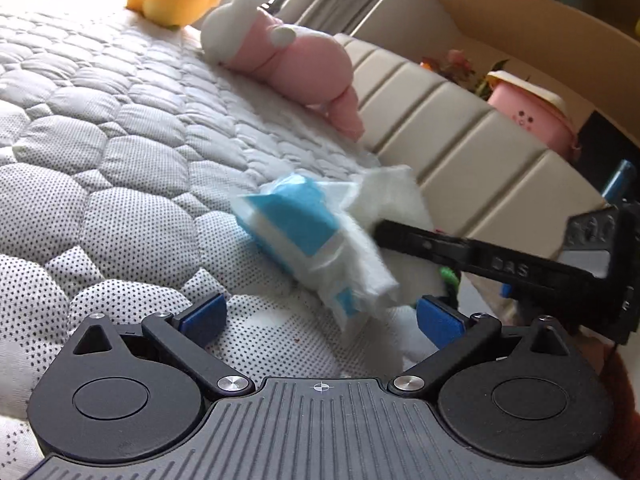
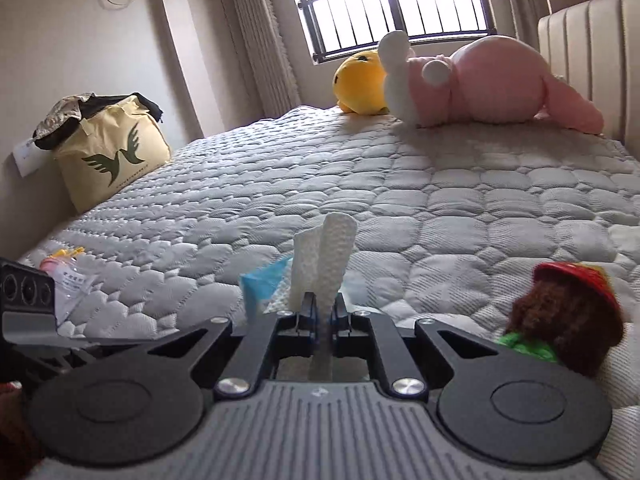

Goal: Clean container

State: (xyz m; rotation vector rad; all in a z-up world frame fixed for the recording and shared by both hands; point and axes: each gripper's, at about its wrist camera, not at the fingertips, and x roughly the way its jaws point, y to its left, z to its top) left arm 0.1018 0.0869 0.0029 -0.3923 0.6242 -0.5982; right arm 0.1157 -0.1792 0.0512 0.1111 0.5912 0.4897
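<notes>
two wrist views over a quilted bed (image 2: pixel 440 184). landmark: the blue-and-white tissue pack (image 1: pixel 296 232), lying on the bed just ahead of both tools. the right gripper (image 2: pixel 323 312) has its fingers pressed together on a white tissue sheet (image 2: pixel 328 256), which stands up out of the pack; pinching near the sheet's base probably lets it be drawn free as a wiping cloth. in the left view the same gripper reaches the pack from the headboard (image 1: pixel 440 128) side. the left gripper (image 1: pixel 320 320) hovers on the near side of the pack, its blue-padded fingers spread wide and holding nothing, a stance that would suit steadying the pack while the sheet is drawn. the likely container, a pink lidded tub (image 1: pixel 528 120), sits beyond the headboard from the pack, well apart from both tools; whether it is the task's thing, or clean, cannot be told. past the pack toward the window lie a pink plush (image 2: pixel 480 84) and a yellow plush (image 2: pixel 360 82); a knitted brown toy (image 2: pixel 568 316) lies beside it.
</notes>
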